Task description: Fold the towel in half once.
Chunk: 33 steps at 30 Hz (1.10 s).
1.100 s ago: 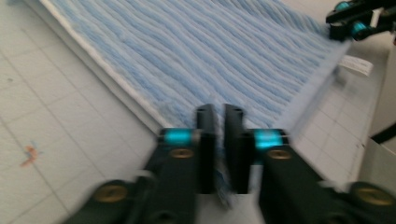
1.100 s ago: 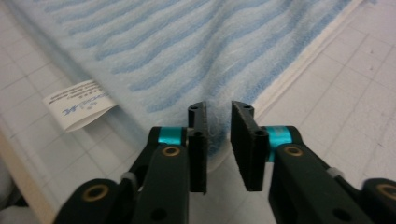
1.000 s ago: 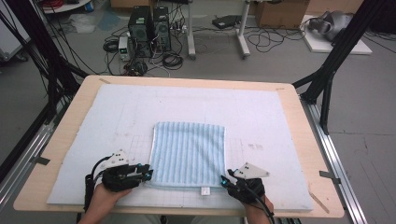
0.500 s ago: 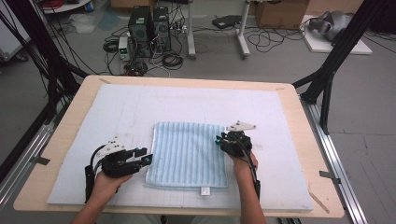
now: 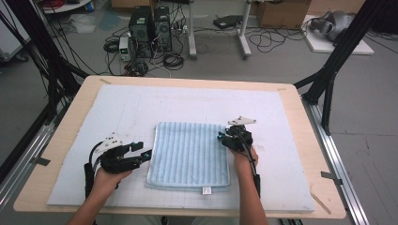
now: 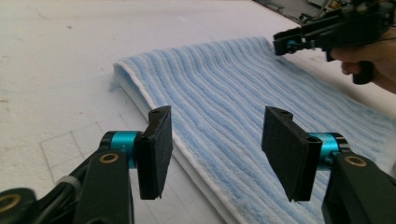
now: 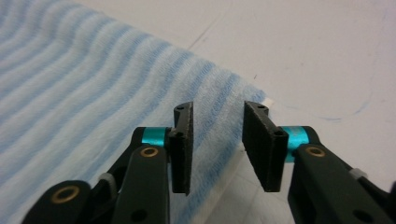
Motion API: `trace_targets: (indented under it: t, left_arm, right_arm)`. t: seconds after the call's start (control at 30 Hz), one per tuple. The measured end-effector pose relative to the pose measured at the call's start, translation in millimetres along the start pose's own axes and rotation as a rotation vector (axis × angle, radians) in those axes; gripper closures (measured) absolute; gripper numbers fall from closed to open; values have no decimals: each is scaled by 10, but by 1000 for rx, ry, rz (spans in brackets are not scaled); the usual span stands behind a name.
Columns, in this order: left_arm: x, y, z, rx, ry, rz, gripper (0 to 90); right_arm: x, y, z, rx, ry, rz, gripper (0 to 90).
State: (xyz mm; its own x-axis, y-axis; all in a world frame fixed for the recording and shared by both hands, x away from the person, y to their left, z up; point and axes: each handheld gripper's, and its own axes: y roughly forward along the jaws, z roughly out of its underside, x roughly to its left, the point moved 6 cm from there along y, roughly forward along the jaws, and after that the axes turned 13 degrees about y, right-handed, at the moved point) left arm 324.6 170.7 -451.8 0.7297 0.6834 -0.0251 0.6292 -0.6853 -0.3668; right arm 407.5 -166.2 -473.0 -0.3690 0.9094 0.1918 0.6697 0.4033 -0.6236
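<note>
One small white tag (image 5: 205,190), unreadable, on the striped towel's (image 5: 190,154) near edge; both tongs, left (image 5: 146,153) and right (image 5: 220,137), open beside it.

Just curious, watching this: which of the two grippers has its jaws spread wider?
The left gripper: its jaws stand wide apart beside the folded blue striped towel, while the right gripper shows a narrower gap.
</note>
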Motion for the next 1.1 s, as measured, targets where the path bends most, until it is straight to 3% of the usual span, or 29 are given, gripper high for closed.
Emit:
trace_targets:
  t: [0.23,0.37,0.6,0.83,1.1]
  left_arm:
    - [52,-28,-42,-49,-9,-22,326]
    - [59,-41,-55,-62,8,-17,186]
    - [65,-109,-126,-88,22,-11,186]
    - [93,-133,-174,-105,23,-22,186]
    - [105,-135,-201,-97,13,-23,194]
  right_arm:
    - [-68,-472,91,-90,29,-27,410]
    - [-132,-683,245,-103,10,-9,254]
    - [-142,-1003,411,-149,-29,-22,121]
    - [-163,-1146,485,-177,-35,-36,113]
    - [-197,-1149,519,-158,-27,-41,113]
